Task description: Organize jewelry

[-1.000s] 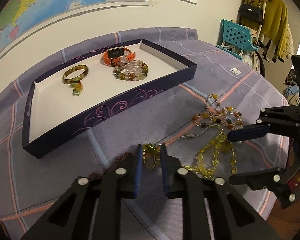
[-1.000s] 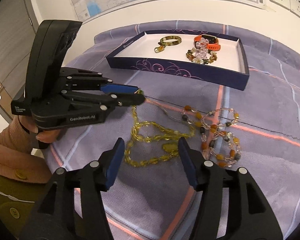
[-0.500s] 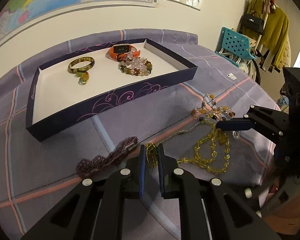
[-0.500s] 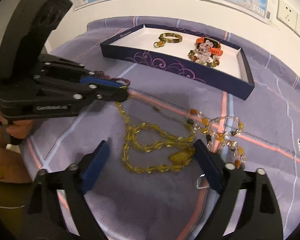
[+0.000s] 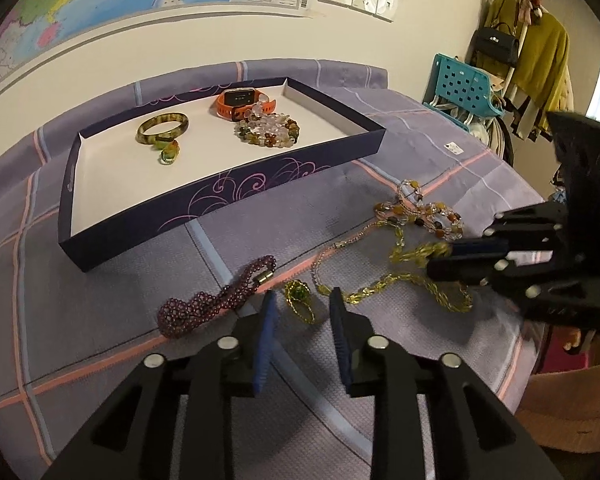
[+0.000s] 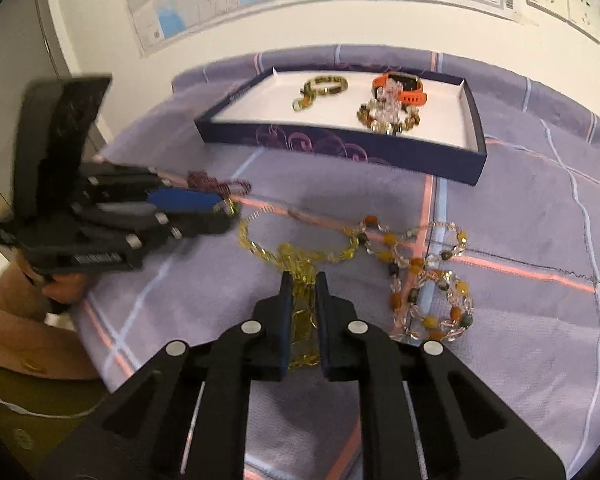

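Observation:
A yellow bead necklace (image 5: 396, 282) lies on the purple cloth, and it also shows in the right wrist view (image 6: 300, 256). My right gripper (image 6: 302, 284) is shut on its bunched strands; it also shows in the left wrist view (image 5: 440, 260). My left gripper (image 5: 302, 300) is open, its jaws on either side of the necklace's small green-beaded end (image 5: 298, 294); it also shows in the right wrist view (image 6: 228, 216). A navy tray (image 5: 228, 196) holds a green bangle (image 5: 162, 130), an orange watch (image 5: 242, 100) and a stone bracelet (image 5: 268, 134).
A dark purple bead bracelet (image 5: 212, 304) lies left of my left gripper. A mixed amber and clear bead necklace (image 6: 424, 280) lies right of the yellow one. The bed edge drops off at the right beside a basket (image 5: 572, 404). A teal chair (image 5: 464, 88) stands behind.
My left gripper opened and let go of the necklace's green end. My right gripper came down and closed on the yellow strands.

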The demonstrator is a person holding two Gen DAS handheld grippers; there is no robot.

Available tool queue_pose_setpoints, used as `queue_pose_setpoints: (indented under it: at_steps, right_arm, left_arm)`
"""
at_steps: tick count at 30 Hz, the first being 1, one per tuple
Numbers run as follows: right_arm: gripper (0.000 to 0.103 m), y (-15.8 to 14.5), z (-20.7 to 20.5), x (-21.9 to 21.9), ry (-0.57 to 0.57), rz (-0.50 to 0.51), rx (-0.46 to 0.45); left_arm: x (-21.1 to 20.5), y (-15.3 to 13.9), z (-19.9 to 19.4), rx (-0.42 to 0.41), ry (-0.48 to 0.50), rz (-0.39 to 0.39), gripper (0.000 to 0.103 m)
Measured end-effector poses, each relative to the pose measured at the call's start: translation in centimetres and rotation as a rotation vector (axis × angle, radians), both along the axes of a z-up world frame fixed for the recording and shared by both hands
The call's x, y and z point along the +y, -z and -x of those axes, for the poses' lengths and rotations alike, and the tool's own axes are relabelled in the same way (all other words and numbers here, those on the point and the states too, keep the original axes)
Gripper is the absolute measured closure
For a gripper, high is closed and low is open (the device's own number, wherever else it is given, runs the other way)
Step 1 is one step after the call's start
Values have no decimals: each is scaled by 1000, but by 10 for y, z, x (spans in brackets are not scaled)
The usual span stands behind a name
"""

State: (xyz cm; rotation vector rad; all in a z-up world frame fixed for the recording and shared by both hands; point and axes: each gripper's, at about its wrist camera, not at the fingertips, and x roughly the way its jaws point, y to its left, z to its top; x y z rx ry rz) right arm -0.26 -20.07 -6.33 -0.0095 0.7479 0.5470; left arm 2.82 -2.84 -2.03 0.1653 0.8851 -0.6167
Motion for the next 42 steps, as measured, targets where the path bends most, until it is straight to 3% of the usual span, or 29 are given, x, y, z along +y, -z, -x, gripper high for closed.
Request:
queue_pose_setpoints:
  at_steps: [5,8,10,23,42]
  right_arm:
    - [92,-23,3,-8,-11,-80,-38]
    - [92,-38,4,-15,-11,-130,-64]
    - [92,-51,5,-19,-7,-153,-96]
    - [92,-112,10,-32,11,-207,-257]
    - [92,-156,-1,-42,54,-199,-366]
  left_arm:
    - [-9,1,-3,-22,-4,-52,76]
    - [-13,1,-2,-40,-17,-81,92]
    - [-12,1,-3,-35,-24,-77,93]
    - [0,-27,7,-98,-52,-19,93]
    - [16,-64,-9,-159,-133,19,93]
